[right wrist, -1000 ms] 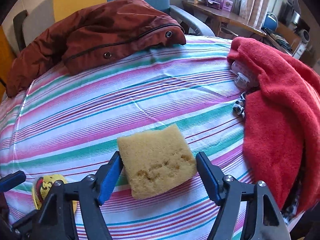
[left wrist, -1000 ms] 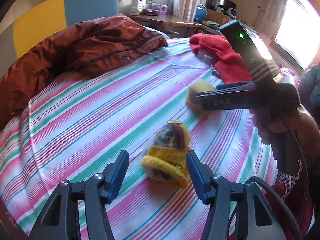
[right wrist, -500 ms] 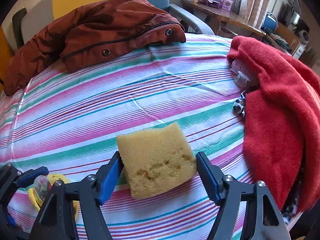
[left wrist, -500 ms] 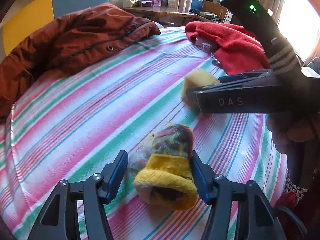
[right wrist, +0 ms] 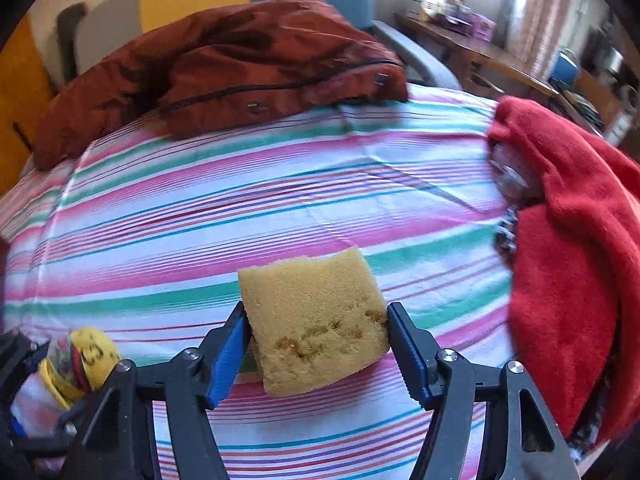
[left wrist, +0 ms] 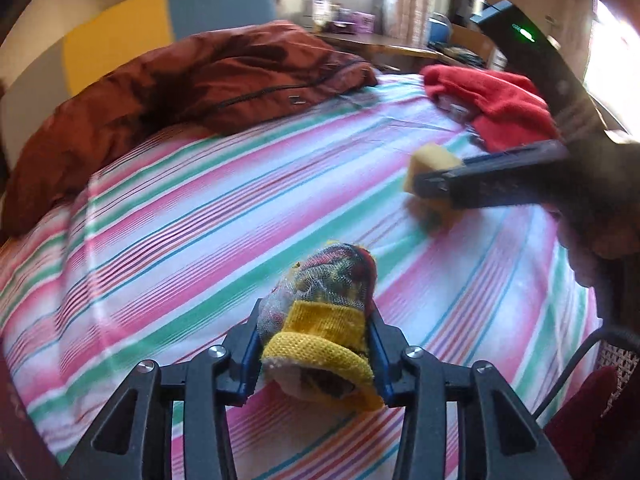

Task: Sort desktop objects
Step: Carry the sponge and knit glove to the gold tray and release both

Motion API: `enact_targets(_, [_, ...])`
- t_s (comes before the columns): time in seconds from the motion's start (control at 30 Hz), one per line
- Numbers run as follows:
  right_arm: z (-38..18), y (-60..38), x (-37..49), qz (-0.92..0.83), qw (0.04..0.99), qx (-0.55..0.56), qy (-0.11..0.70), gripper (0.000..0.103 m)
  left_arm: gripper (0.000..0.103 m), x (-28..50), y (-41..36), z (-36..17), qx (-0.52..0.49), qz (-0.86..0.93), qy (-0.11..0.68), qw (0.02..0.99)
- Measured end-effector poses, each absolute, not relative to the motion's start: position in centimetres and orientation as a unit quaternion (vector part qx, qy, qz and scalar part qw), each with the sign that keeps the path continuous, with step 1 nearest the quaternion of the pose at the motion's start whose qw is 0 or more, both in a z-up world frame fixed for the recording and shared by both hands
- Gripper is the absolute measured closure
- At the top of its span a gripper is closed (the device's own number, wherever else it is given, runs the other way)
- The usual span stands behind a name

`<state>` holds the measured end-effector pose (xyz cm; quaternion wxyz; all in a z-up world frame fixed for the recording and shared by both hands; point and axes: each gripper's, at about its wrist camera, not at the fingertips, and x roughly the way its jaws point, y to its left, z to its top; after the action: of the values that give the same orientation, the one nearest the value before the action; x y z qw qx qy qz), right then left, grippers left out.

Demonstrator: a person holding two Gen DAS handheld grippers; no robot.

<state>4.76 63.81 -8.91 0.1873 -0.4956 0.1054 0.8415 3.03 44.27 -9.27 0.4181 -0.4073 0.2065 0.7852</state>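
Jaws of the left gripper are closing, pinching one yellow knitted bundle; the right gripper's are closing around one sponge on the striped bedsheet.

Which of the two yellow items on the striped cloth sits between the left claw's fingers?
The yellow knitted, mesh-wrapped bundle; the plain yellow sponge block sits in the right claw.
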Motion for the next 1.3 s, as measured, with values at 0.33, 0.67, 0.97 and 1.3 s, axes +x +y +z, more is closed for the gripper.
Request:
enact_targets(0.33, [-9.2, 60.0, 3.9, 0.853, 0.108, -0.506, 0.074, 0.035, 0.058, 1.8, 38.4, -9.1, -0.415, 0.823, 0.183, 0.341])
enact_targets(0.67, [-9.2, 57.5, 3.5, 0.852, 0.068, -0.513, 0.074, 0.036, 0.058, 1.9, 35.4, -9.1, -0.416, 0.833, 0.18, 0.316])
enact_targets(0.97, [-9.2, 53.7, 2.9, 0.839, 0.066, -0.537, 0.064, 0.035, 0.059, 2.3, 34.2, -8.4, -0.408, 0.839, 0.174, 0.317])
enact_targets(1.3, [-8.2, 49.6, 3.0, 0.846, 0.038, -0.524, 0.091, 0.037, 0.06, 2.9, 31.2, -3.3, -0.359, 0.867, 0.139, 0.318])
